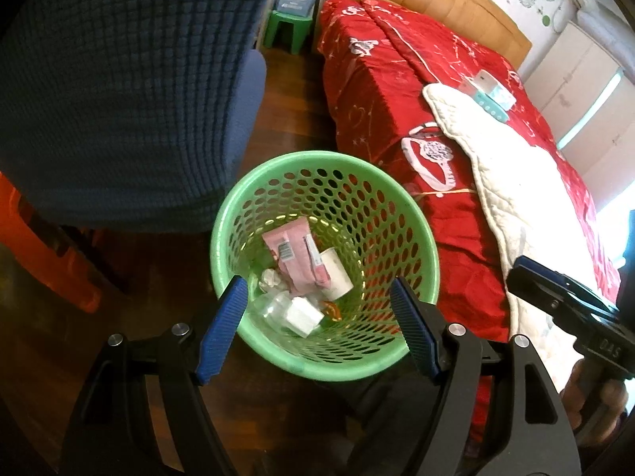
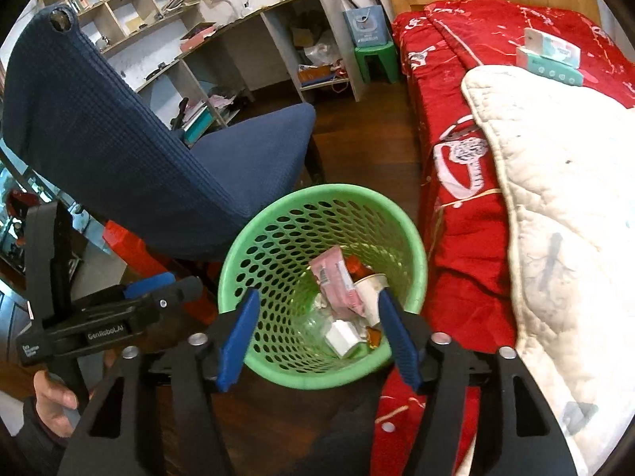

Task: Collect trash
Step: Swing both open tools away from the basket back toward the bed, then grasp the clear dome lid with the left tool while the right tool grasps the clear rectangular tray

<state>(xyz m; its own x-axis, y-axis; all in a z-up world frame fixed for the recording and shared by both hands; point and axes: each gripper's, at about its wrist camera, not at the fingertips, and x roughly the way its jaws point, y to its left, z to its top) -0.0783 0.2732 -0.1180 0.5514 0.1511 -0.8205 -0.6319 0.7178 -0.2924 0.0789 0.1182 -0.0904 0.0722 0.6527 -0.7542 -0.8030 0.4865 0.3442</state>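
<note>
Dark wood floor runs between a blue chair and a red-quilted bed. Wedged in that gap, the green basket holds a pink wrapper, paper cup and clear bottle. Left tool and right tool hover above its rim, both spread wide and empty-handed.
</note>
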